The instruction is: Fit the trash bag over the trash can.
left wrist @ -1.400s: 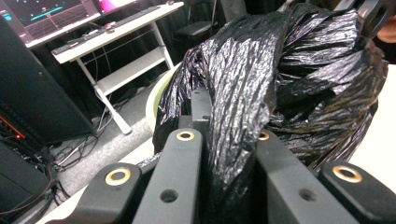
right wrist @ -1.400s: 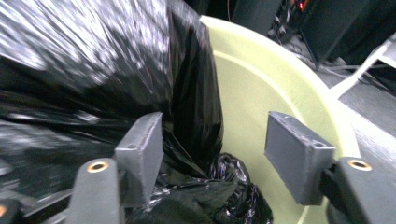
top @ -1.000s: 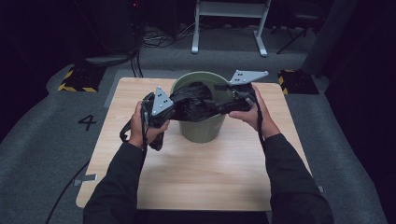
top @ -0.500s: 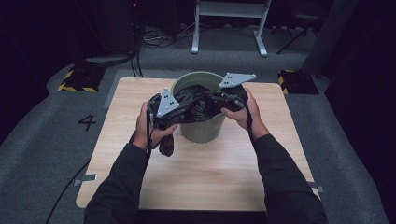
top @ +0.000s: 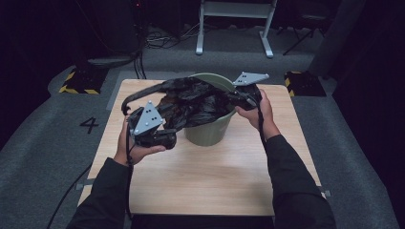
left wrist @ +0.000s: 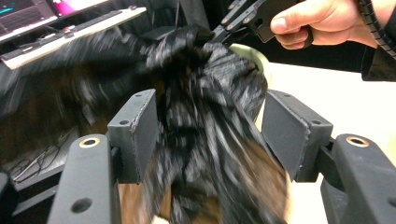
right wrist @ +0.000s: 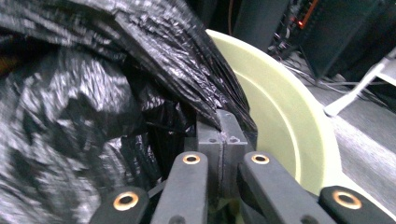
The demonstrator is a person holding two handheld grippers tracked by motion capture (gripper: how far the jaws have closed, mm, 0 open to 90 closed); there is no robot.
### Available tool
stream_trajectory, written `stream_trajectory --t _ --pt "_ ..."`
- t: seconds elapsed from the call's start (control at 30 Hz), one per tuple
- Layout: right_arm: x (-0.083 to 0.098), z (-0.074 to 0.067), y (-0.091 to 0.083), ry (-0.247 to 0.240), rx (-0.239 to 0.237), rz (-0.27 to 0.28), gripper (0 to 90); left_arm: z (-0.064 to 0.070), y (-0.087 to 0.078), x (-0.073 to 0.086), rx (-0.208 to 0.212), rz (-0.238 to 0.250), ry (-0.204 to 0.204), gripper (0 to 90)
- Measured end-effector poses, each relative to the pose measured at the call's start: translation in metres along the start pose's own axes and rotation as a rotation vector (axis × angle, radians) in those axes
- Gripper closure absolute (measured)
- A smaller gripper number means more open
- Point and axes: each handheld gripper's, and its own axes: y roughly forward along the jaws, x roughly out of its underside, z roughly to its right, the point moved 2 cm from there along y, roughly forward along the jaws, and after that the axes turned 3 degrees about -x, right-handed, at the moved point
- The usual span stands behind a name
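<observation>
From the high view I see the black bag (top: 191, 102) draped across the green bin (top: 210, 131), stretched left-to-right between my grippers, with a "4" (top: 89, 125) on the floor. My left gripper (left wrist: 205, 135) has just been opening, bag between its parted jaws. My right gripper (right wrist: 222, 135) is clamped on the bag's edge at the rim.

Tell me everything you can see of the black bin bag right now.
The black bin bag is thin, glossy, crinkled plastic, bunched up and draped over the rim of the green bucket on the wooden table. The right tongs are shut on a fold at the bucket's right rim. The left tongs have just been opening, with bag between the jaws.
</observation>
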Motion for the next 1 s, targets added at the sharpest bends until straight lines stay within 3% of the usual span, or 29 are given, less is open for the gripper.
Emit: stream_trajectory --t 0.07,0.23,0.33,0.4,0.47,0.57,0.63,0.73,1.0 --pt "0.003 0.004 -0.001 0.01 0.0 -0.001 90.0 -0.005 -0.005 0.008 0.032 0.007 -0.034 36.6" --pt "0.009 0.009 0.0 0.011 0.02 -0.031 89.5 -0.007 0.004 0.023 0.07 -0.031 -0.047 39.0" --pt "0.011 0.011 0.0 0.008 0.018 -0.038 88.0 -0.007 0.014 0.025 0.069 -0.045 -0.042 46.8" --pt "0.012 0.012 -0.001 0.01 0.016 -0.036 85.2 -0.008 0.02 0.026 0.069 -0.052 -0.028 58.1" --pt "0.013 0.013 -0.002 0.011 0.014 -0.039 80.0 -0.009 0.025 0.027 0.075 -0.054 -0.021 68.2" --pt "0.016 0.015 -0.007 0.017 0.008 -0.021 62.1 -0.009 0.029 0.027 0.062 -0.057 -0.008 77.2" --pt "0.015 0.016 -0.01 0.034 -0.005 0.007 49.3 -0.009 0.031 0.027 0.055 -0.054 -0.003 81.1" --pt "0.012 0.013 -0.014 0.024 -0.027 0.045 38.0 -0.008 0.034 0.026 0.049 -0.057 0.006 85.6" --pt "-0.008 -0.011 -0.022 -0.013 -0.047 0.146 28.4 0.003 0.042 0.021 0.05 -0.059 0.039 85.2"
